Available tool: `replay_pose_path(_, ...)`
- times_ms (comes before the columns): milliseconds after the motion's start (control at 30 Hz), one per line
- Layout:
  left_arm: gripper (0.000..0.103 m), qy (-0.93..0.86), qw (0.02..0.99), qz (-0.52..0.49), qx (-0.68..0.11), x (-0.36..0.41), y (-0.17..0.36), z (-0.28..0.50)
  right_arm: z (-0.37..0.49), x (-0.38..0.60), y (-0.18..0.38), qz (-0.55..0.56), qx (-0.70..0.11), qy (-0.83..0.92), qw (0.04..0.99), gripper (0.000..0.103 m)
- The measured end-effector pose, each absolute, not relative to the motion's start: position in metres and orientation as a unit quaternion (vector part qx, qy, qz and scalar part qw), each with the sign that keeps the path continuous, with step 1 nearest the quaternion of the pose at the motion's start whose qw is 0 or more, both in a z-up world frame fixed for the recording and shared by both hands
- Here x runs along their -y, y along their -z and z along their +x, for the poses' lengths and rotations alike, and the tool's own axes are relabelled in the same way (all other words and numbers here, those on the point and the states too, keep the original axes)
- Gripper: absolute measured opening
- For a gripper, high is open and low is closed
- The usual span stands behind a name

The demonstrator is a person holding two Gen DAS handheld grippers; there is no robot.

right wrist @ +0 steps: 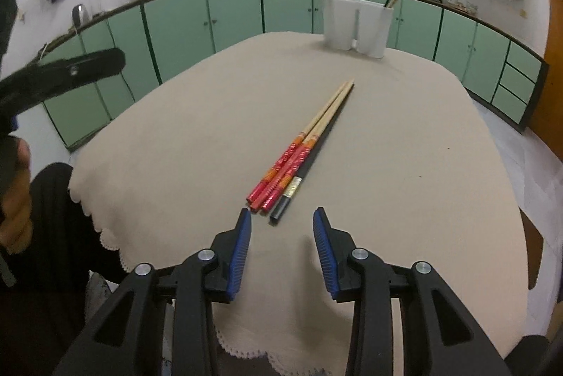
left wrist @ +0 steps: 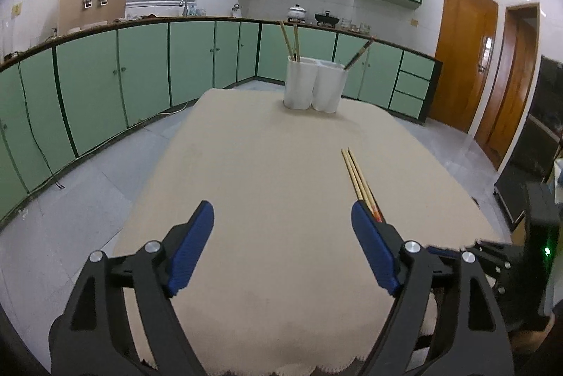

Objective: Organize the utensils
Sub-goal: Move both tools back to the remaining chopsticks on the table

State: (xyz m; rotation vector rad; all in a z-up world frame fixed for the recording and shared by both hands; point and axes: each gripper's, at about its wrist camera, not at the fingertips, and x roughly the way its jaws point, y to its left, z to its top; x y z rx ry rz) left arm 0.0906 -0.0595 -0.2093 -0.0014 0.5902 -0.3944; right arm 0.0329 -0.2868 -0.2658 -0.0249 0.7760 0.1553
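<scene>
Chopsticks [right wrist: 302,147] bundled mid-bench [right wrist: 404,164], short of white holder [right wrist: 357,25]. Right gripper [right wrist: 281,217] partly open, empty, just behind butts; left gripper [left wrist: 281,217] wide, empty. Advance, single out one stick, pinch squarely.

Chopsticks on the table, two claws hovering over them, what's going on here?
A person is sorting utensils with a handheld claw in each hand. Several chopsticks lie loose in a bundle on the cloth-covered table. The right claw is open just short of their near ends, touching nothing. The left claw is open and empty beside them. The white holder at the far edge already has a few chopsticks standing in it.
</scene>
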Motion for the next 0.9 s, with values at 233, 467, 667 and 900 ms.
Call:
replay_pose_path(233,0.078,0.196,0.932,0.006,-0.305,0.067,0.218,0.101,0.046,0.304,0.277,0.007,-0.386,-0.055,0.921,0.034)
replay_pose_path(467,0.078,0.231,0.911,0.059,-0.336,0.1,0.249,0.1,0.047,0.338,0.277,0.043,-0.387,-0.026,0.921,0.034)
replay_pose_path(667,0.078,0.254,0.892,0.096,-0.362,0.126,0.273,0.1,0.054,0.334,0.281,0.031,-0.383,-0.045,0.922,0.034)
replay_pose_path(900,0.075,0.262,0.881,0.127,-0.372,0.157,0.289,0.099,0.056,0.354,0.282,0.06,-0.384,-0.027,0.921,0.021)
